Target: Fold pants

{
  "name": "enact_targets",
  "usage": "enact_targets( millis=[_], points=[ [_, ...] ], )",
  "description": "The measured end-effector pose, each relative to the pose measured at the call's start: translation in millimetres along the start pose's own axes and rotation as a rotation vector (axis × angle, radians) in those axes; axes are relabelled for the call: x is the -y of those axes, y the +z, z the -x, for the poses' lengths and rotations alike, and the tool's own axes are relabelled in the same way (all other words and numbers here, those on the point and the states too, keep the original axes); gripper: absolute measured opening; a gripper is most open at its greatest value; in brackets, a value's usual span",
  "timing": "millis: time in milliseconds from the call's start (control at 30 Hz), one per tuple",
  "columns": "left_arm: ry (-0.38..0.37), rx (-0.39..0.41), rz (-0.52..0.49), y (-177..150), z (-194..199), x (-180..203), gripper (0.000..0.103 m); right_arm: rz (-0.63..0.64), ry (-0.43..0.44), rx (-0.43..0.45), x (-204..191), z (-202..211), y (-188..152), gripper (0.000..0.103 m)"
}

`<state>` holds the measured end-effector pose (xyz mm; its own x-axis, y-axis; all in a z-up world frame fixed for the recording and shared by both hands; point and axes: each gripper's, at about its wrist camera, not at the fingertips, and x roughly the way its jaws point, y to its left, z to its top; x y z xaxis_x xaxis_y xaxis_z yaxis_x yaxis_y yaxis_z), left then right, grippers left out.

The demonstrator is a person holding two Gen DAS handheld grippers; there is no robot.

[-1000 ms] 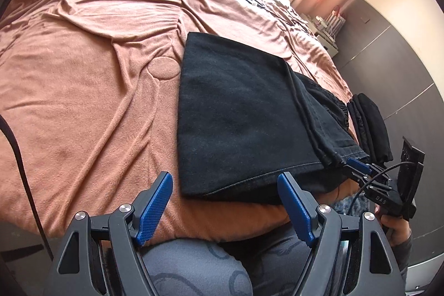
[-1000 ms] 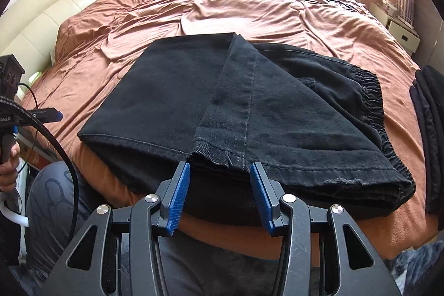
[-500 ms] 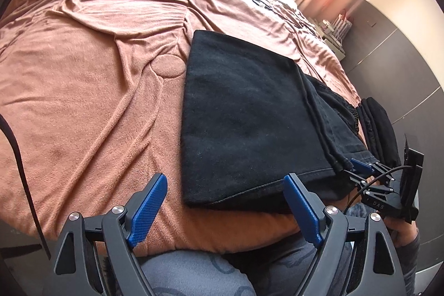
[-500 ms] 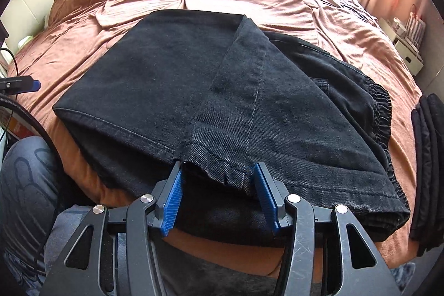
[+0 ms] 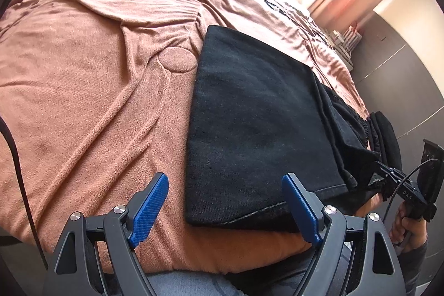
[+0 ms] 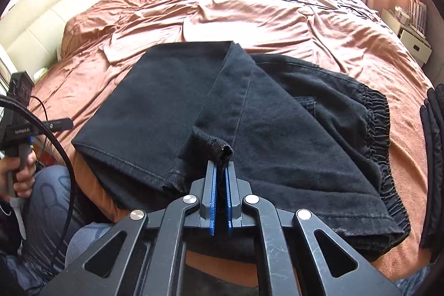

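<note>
The black pants [image 6: 249, 129] lie partly folded on the near edge of the bed [image 5: 97, 101], their legs doubled back over the elastic waistband [image 6: 371, 124] at the right side. Their long axis runs left to right across the bed edge, in front of the person's knees. The hem corner [image 6: 219, 149] of the top leg is bunched up and pinched in the right gripper [image 6: 220, 171], whose jaws are clamped tight on the cloth. The left gripper [image 5: 224, 201] hovers just short of the near left corner of the fold, jaws wide with nothing between them. That corner lies directly ahead of the left jaws, so the left hand is nearer to take it. A second dark folded garment [image 6: 433, 157] sits farther right.
</note>
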<state>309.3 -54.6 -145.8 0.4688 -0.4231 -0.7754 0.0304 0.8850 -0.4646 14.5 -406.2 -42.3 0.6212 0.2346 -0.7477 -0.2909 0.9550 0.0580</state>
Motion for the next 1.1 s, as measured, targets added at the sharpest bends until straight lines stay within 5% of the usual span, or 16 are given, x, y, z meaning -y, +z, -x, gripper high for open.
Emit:
enact_targets(
  millis=[533, 1100],
  points=[
    [-0.014, 0.008, 0.077, -1, 2, -11, 0.084, -0.106, -0.117, 0.135, 71, 56, 32, 0.002],
    [-0.016, -0.009, 0.110, 1, -2, -15, 0.084, -0.081, -0.307, 0.127, 114, 31, 101, 0.002]
  ],
)
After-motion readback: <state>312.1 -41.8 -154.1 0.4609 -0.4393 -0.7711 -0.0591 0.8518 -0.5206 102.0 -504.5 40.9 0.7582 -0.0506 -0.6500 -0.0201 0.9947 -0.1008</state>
